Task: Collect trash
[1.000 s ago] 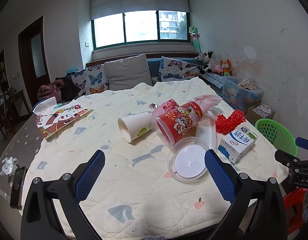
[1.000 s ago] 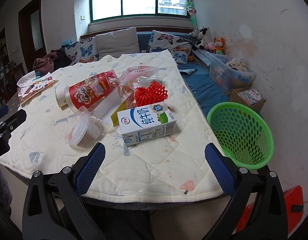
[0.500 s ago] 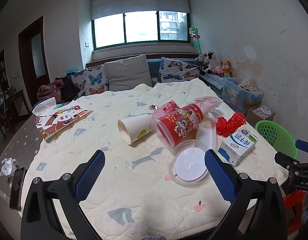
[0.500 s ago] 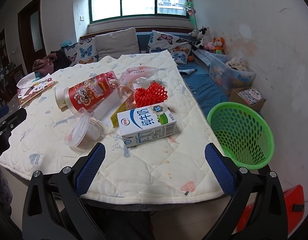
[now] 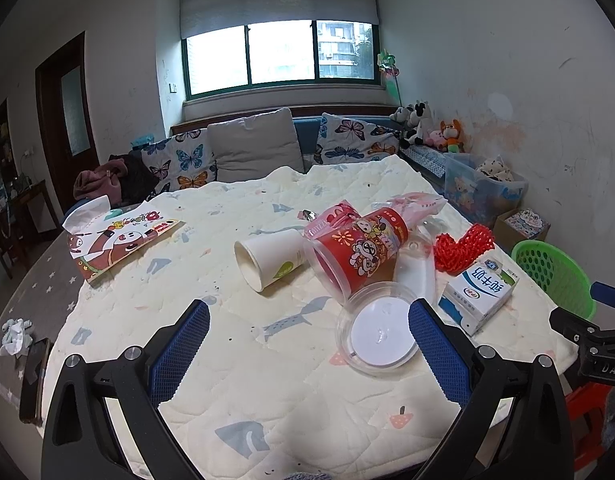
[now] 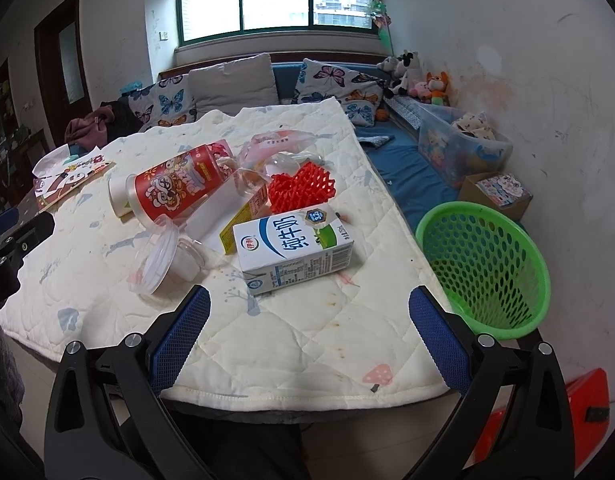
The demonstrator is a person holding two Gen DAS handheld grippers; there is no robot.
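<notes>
Trash lies on a quilted table (image 5: 235, 364): a white paper cup (image 5: 267, 264) on its side, a red printed cup (image 5: 359, 248), a clear lid (image 5: 377, 330), red foam netting (image 5: 461, 246) and a milk carton (image 5: 477, 292). The carton (image 6: 293, 250) sits nearest my right gripper (image 6: 309, 330), with the netting (image 6: 301, 188), red cup (image 6: 175, 186) and lid (image 6: 155, 260) beyond. A green basket (image 6: 485, 272) stands right of the table, also in the left wrist view (image 5: 553, 272). My left gripper (image 5: 307, 338) is open and empty above the table's near side. My right gripper is open and empty.
A tissue pack with cartoon print (image 5: 119, 238) lies at the table's far left. A sofa with butterfly cushions (image 5: 251, 152) is behind. A clear storage box (image 6: 463, 144) and a cardboard box (image 6: 501, 192) stand by the right wall. A red stool (image 6: 547, 412) is low right.
Both grippers have drifted slightly; the trash looks a little farther off in the left view and a little nearer in the right view. Nothing was grasped.
</notes>
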